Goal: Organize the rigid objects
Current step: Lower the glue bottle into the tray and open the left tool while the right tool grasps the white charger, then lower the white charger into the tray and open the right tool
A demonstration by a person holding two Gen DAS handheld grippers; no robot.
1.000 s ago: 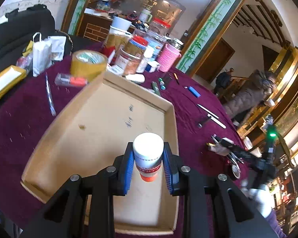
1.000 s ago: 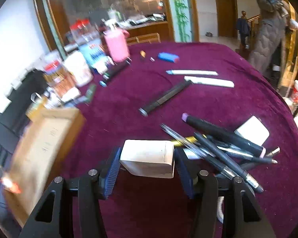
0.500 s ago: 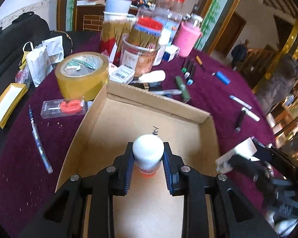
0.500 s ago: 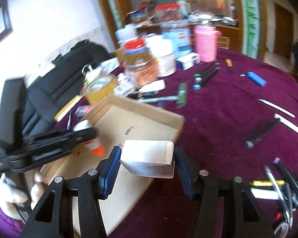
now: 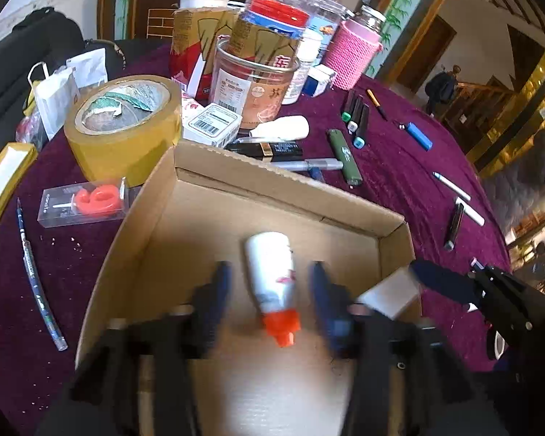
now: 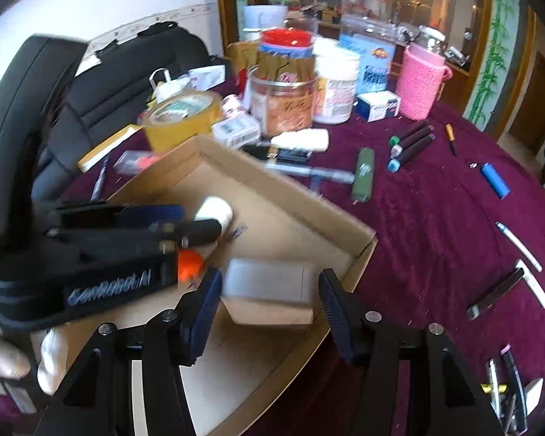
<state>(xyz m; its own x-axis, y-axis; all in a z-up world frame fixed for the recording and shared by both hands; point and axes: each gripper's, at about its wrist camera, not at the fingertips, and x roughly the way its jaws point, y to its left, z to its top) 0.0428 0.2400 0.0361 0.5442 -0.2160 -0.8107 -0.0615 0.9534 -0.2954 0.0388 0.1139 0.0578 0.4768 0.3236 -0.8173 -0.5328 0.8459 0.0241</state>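
While both grippers are hanging over the cardboard box (image 5: 279, 196), each one is letting go of what it carried. The left gripper (image 5: 270, 290) is opening its jaws, and the white bottle with the orange cap (image 5: 272, 276) is lying between them, clear of both blue pads, on the floor of the box with its cap pointing toward the camera. The right gripper (image 6: 269, 290) is also widening its jaws; the small white box (image 6: 269, 290) is sitting between the pads with a gap showing on either side, at the near right corner of the cardboard box, though blur is making it hard to tell whether it is resting on the floor yet. In the right wrist view the left gripper (image 6: 185, 239) is reaching in from the left, with a gloved hand (image 6: 3, 359) behind it. The cardboard box is standing on the counter, which is wearing a purple cloth (image 5: 399, 181). Just beside the box's far left corner a roll of brown tape (image 5: 123, 134) is lying flat, with jars (image 5: 254, 83) crowding behind it. Markers (image 5: 356, 120), a green lighter (image 5: 343, 156) and a blue lighter (image 5: 419, 136) are lying scattered farther right.
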